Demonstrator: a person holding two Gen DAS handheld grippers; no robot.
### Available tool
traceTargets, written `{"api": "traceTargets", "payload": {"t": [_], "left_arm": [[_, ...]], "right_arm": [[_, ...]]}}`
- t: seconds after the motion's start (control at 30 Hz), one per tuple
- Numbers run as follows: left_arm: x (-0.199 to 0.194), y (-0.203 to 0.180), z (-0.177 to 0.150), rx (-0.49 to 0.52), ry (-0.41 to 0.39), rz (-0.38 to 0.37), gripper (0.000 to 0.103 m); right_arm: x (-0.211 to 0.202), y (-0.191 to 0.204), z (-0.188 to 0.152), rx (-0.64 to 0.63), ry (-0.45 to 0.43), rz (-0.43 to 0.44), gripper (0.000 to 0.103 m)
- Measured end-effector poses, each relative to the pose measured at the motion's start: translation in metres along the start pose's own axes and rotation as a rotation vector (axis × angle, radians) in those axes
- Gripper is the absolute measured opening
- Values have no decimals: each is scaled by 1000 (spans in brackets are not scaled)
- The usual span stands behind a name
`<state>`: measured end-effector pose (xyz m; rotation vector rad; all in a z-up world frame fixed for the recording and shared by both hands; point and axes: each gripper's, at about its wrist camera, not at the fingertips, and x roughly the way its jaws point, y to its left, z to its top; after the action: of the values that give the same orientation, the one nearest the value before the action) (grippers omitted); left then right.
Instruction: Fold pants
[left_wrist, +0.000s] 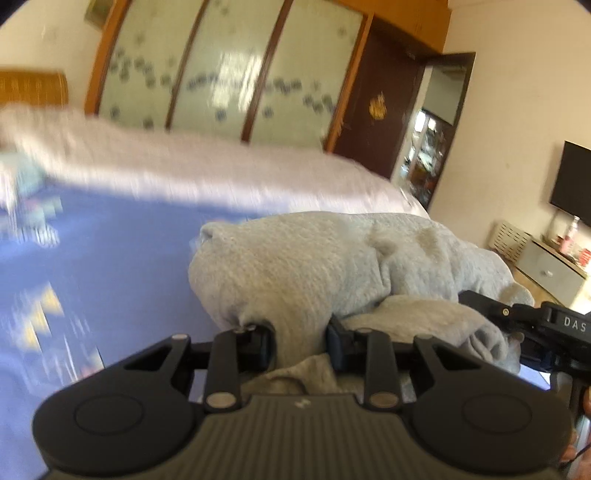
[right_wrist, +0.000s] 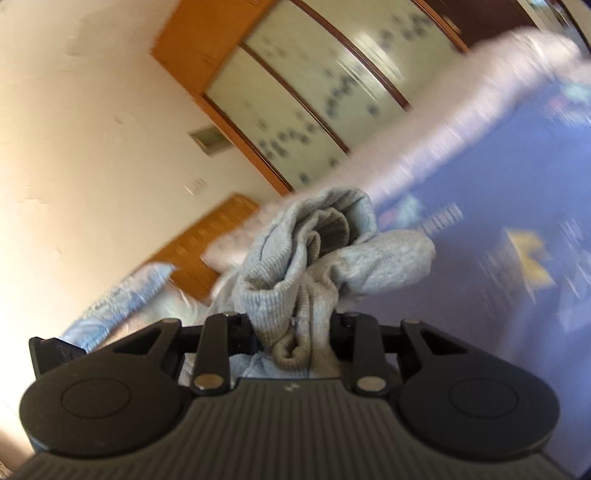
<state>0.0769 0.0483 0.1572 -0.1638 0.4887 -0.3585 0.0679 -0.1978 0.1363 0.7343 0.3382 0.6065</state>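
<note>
Hand-held gripper (left_wrist: 301, 345) above blue bedsheet (left_wrist: 110, 258).

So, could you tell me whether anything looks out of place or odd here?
The grey pants are bunched in a crumpled heap rather than spread flat, with fabric wadded between the fingers of both the left gripper and the right gripper. Nothing looks spilled or damaged.

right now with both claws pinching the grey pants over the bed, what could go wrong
1. The grey pants hang bunched, not flat; laid down like this they would likely fold in wrinkles onto the blue bedsheet.
2. The right claw pinches several gathered layers, so one may slip out.
3. The left claw sits close to the right one; spreading them could tug the cloth loose.
</note>
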Motion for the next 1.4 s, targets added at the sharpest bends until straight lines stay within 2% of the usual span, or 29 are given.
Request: {"api": "traceTargets", "payload": {"t": [0.07,0.13,0.27,0.33,0.37,0.4,0.43,0.47,0.57,0.6,0.63,0.7,0.73,0.83,0.93,1.0,1.13,1.2,1.3,1.4], "left_arm": [[17,9,16,31,-14,48,28],[43,21,21,33,16,94,28],[107,56,-5,16,163,203,28],[144,76,-30,-24,287,245,30],[158,84,-43,-28,335,286,39],[161,91,-55,-17,330,318,51],[159,92,-61,-4,284,326,54],[156,93,-63,1,269,322,55],[144,95,-59,-49,281,319,60],[136,94,-57,-69,286,323,60],[127,92,-57,-87,285,325,60],[104,89,-55,-112,285,354,63],[89,85,-56,-120,283,369,64],[57,79,-59,-147,287,395,76],[17,55,-74,-100,295,423,80],[-4,39,-81,-69,299,434,90],[-42,6,-95,-21,290,428,103],[-58,-8,-100,0,286,428,103],[-74,-21,-103,26,273,410,103],[-88,-32,-107,51,257,417,103]], "right_arm": [[27,0,12,-10,-15,8,32],[56,-7,14,-28,-7,-8,32],[113,-43,-6,29,96,-90,32],[140,-66,-25,63,187,-164,32],[154,-79,-38,88,249,-223,33],[164,-92,-52,108,303,-302,36],[163,-104,-62,130,275,-295,36],[154,-111,-66,151,233,-246,36],[144,-118,-61,202,230,-216,38],[141,-115,-60,199,225,-215,43],[134,-110,-58,197,215,-233,46],[118,-92,-60,185,177,-279,66],[106,-82,-62,170,158,-287,67],[69,-48,-73,94,133,-344,67],[37,-20,-86,53,159,-408,70],[19,-5,-98,21,163,-436,81],[-19,28,-123,-50,102,-463,93],[-26,37,-134,-71,97,-476,102],[-4,48,-138,-122,174,-445,103],[-17,61,-145,-131,169,-444,103]]}}
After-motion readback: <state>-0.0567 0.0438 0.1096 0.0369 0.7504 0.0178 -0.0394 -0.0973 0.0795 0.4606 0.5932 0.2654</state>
